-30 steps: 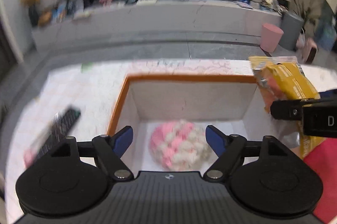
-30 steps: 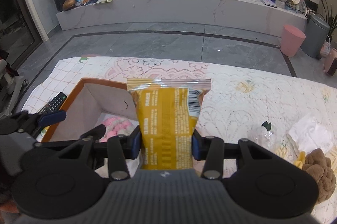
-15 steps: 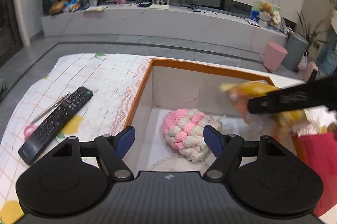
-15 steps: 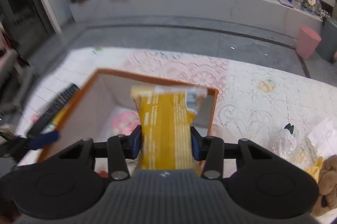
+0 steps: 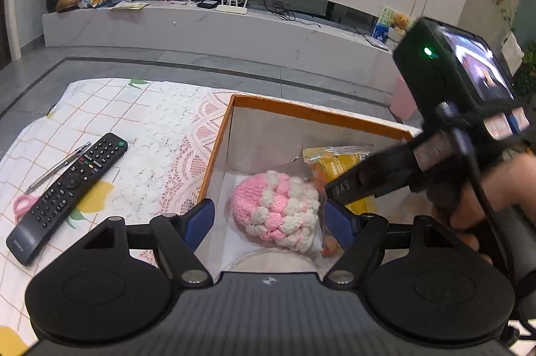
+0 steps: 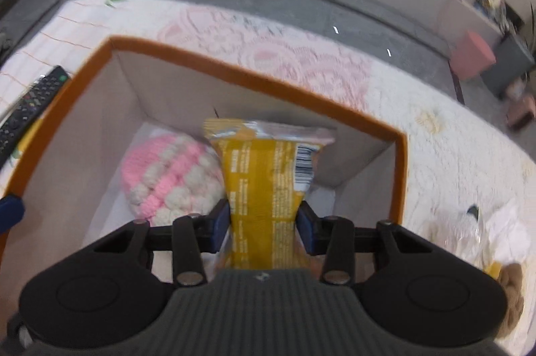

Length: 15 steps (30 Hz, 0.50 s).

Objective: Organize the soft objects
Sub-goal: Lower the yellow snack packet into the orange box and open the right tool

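An orange-rimmed cardboard box stands on the lace-covered table. A pink and white knitted piece lies on its floor. My right gripper points steeply down into the box, its jaws closing on a yellow snack packet that hangs beside the knitted piece, right of it. My left gripper hovers open over the box's near edge, nothing between its fingers. A hand holds the right gripper.
A black remote, a pen and pink scissors lie left of the box. Right of it are a clear plastic bag, crumpled white paper and a brown plush.
My right gripper has come down and left, carrying the yellow packet from above the table into the box. The left gripper has drifted slightly, the box now sitting further right in its view.
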Tool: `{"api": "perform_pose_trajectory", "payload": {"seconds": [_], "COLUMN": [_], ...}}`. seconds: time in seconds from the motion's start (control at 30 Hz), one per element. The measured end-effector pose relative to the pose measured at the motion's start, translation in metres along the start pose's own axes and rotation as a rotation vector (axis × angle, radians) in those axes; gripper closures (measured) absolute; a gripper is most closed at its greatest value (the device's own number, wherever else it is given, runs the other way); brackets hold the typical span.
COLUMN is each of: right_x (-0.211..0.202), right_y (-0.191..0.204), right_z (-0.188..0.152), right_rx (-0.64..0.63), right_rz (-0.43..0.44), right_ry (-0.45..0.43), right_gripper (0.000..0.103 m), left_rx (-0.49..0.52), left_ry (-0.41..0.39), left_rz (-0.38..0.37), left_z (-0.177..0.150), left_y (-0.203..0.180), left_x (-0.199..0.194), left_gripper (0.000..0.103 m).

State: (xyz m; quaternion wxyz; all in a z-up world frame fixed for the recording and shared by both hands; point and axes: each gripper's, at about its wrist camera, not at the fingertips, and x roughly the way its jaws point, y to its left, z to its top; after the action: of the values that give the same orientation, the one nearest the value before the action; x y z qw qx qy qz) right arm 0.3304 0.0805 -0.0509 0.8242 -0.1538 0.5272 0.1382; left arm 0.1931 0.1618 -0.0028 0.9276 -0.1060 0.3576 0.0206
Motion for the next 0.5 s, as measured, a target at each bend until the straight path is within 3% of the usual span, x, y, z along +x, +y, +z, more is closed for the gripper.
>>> {"api": "perform_pose_trajectory", "payload": {"seconds": [0.13,0.23,0.5], "right_x": [-0.003,-0.010,-0.030], "right_y": [-0.003,-0.004,-0.019], "right_z": [0.002,0.003,0.000], "right_rx": [0.021,0.009,0.070], "right_rz": [0.003,-0.017,0.020], "right_ry": [-0.031,-0.059,-0.121], "right_gripper": [0.057,0.040,0.034], "left_rx": [-0.012,0.006,-0.009], "left_ry": [-0.005,-0.008,0.004], "left_rz": [0.001,0.014,0.042], "left_z": [0.001,0.000,0.003], "left_y": [0.001,-0.001,-0.005], "left_x": [0.001,0.001,0.000], "left_gripper": [0.016,0.016,0.016]}}
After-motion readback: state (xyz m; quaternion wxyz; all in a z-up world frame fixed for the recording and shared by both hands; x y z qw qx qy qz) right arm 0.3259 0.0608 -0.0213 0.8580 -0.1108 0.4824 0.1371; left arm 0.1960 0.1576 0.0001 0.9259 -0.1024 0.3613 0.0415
